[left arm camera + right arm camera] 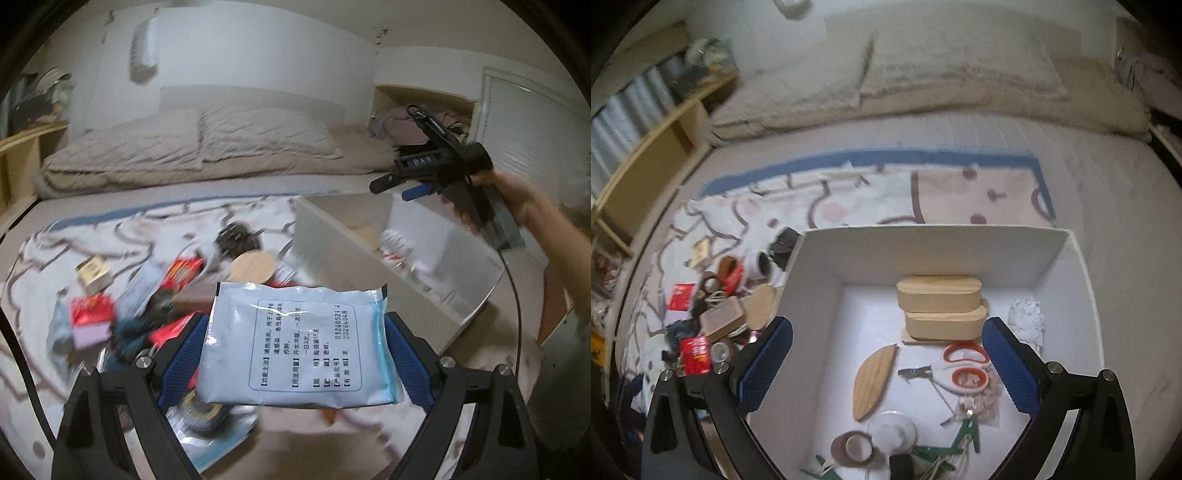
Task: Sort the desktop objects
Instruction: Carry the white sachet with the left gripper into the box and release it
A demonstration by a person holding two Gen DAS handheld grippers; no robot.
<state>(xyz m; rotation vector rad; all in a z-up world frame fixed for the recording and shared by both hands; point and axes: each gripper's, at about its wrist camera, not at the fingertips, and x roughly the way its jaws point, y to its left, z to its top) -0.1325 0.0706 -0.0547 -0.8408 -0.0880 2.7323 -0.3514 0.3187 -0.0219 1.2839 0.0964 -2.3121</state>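
Left wrist view: the left gripper (pixel 297 354) has its jaws closed on a flat white sachet (pixel 295 343) with a pale blue edge and printed text. The blue pads press its left and right sides and the sachet lies flat between them, above the bed. Below it, toward 9 o'clock, a blurred heap of small items (pixel 147 302) lies on a patterned blanket (pixel 110 229); red packets, a small tan box and a round wooden lid can be made out. At 2 o'clock from the sachet stands an open white box (pixel 351 251), its contents blurred. Above the box, near 2 o'clock in the frame, a hand (pixel 517 195) holds the right gripper (pixel 399 184), seen from the side. At 12 o'clock, folded beige bedding (pixel 199 147) lies along the wall.

Right wrist view: the right gripper (pixel 888 365) hangs over the white box (pixel 960 247) with its jaws spread wide and nothing between the pads. Inside the box, two oval wooden cases (pixel 940 306) are stacked toward 12 o'clock, a wooden lid (pixel 873 380) leans at the centre, white scissors with orange-lined handles (pixel 964 369) lie just beside it at 3 o'clock, and green clips (pixel 956 446) sit near 6 o'clock. A crumpled white wad (pixel 1027 321) lies by the right wall. The heap of small items (pixel 713 325) lies outside the box at 9 o'clock.
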